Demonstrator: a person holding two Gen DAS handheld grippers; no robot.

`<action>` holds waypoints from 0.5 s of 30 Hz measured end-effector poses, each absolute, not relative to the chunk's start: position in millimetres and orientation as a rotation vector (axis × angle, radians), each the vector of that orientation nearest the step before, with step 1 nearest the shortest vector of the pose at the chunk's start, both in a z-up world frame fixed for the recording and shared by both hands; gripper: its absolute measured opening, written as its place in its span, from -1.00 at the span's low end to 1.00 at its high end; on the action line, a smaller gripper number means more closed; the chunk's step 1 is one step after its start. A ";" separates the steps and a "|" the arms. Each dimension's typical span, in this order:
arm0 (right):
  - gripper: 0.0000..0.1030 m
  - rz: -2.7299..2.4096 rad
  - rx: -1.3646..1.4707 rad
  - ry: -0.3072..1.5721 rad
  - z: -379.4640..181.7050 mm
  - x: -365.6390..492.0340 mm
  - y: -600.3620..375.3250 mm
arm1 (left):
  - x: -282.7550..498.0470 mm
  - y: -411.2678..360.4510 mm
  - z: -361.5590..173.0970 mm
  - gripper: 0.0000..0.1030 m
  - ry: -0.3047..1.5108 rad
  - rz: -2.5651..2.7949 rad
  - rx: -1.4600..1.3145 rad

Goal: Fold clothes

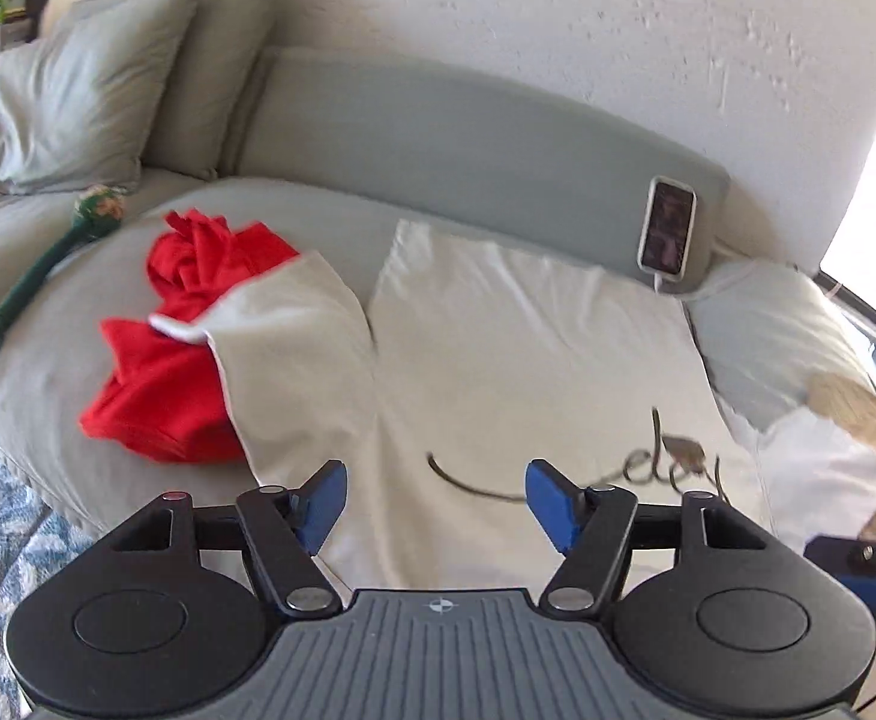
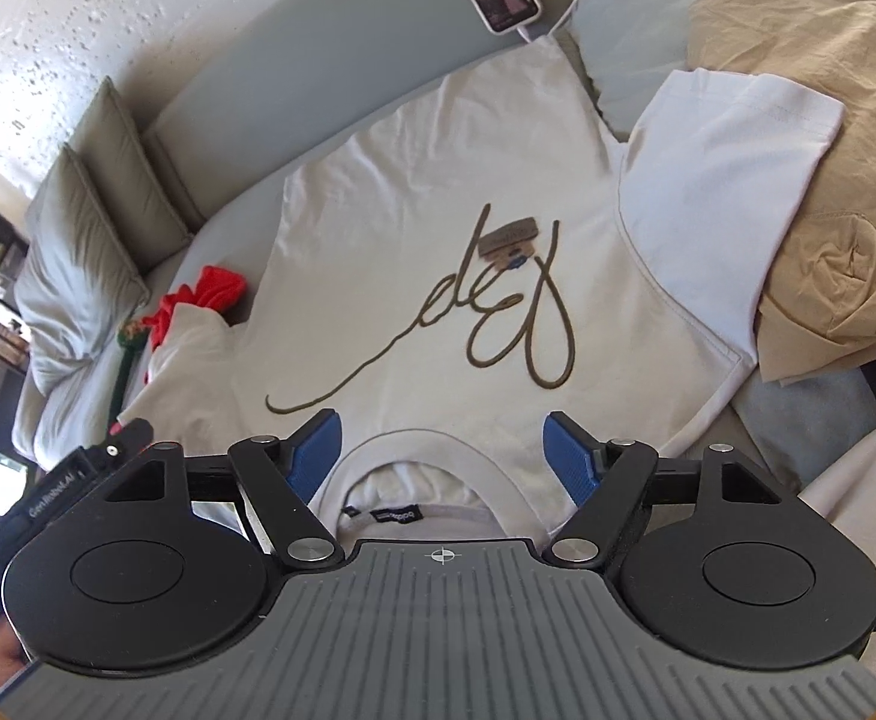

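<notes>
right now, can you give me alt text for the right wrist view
A white cotton t-shirt with looping brown script lies spread flat on a pale grey sofa, its collar nearest the open right gripper. A crumpled tan garment sits under its right sleeve, a red garment at its left.

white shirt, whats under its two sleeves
One sleeve of the white shirt drapes over a red garment, part hidden. The other sleeve lies on a tan garment and a grey cushion. What lies beneath the shirt's body is covered.
</notes>
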State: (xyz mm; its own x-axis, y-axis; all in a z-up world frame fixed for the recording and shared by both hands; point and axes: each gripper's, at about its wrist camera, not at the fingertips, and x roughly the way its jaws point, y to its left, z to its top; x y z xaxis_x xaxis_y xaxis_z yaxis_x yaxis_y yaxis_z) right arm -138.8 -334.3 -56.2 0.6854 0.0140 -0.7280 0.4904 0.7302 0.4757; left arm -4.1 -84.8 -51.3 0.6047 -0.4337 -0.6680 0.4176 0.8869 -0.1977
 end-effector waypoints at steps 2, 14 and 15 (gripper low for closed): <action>-0.07 -0.309 0.671 0.772 -60.9 -139.4 -333.4 | -8.5 -96.0 -61.4 -0.27 0.810 -0.508 -0.012; -0.56 -0.335 0.523 0.950 -130.0 -123.6 -327.7 | -15.9 -116.3 -131.5 -0.78 1.020 -0.450 0.219; -0.57 -0.326 0.535 0.966 -128.5 -128.2 -328.9 | -13.7 -111.6 -132.2 -0.78 1.058 -0.453 0.206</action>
